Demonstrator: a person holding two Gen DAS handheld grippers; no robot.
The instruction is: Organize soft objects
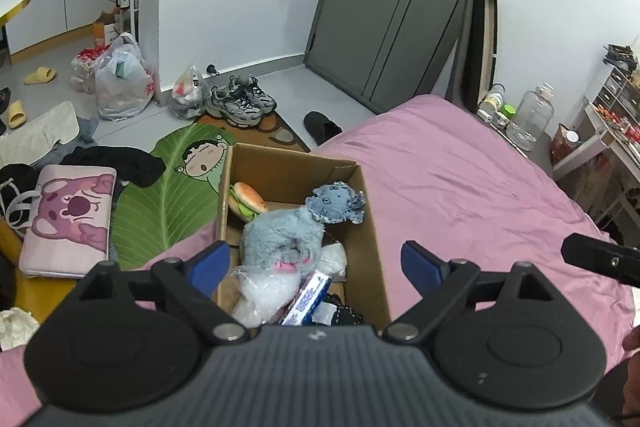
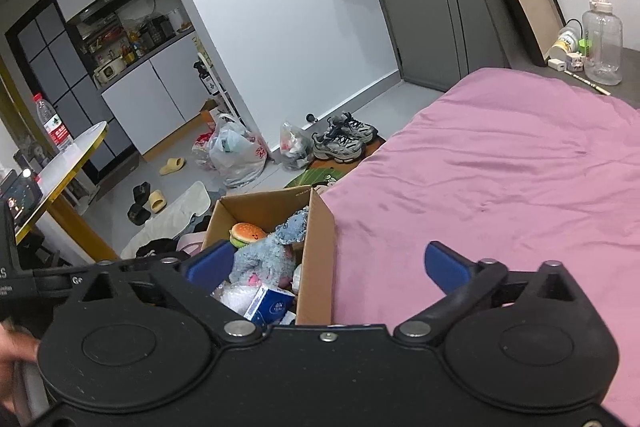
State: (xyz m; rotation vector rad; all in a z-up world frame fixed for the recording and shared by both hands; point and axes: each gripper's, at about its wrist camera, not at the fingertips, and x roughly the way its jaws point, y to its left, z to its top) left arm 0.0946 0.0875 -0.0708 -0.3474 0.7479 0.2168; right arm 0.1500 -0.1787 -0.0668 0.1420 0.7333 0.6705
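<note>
Right wrist view. The right gripper [image 2: 334,267] points down over the edge of a bed with a pink sheet [image 2: 500,179], its blue-padded jaws spread wide with nothing between them. An open cardboard box [image 2: 320,251] stands against the bed's side; inside lie a grey-blue plush animal [image 2: 268,259], a hamburger plush [image 2: 246,233] and a blue-and-white carton [image 2: 272,305]. On the floor beyond are grey sneakers [image 2: 344,141], plastic bags [image 2: 236,155] and yellow slippers [image 2: 160,201]. A water bottle [image 2: 54,125] stands on a round table [image 2: 68,163] at left.
</note>
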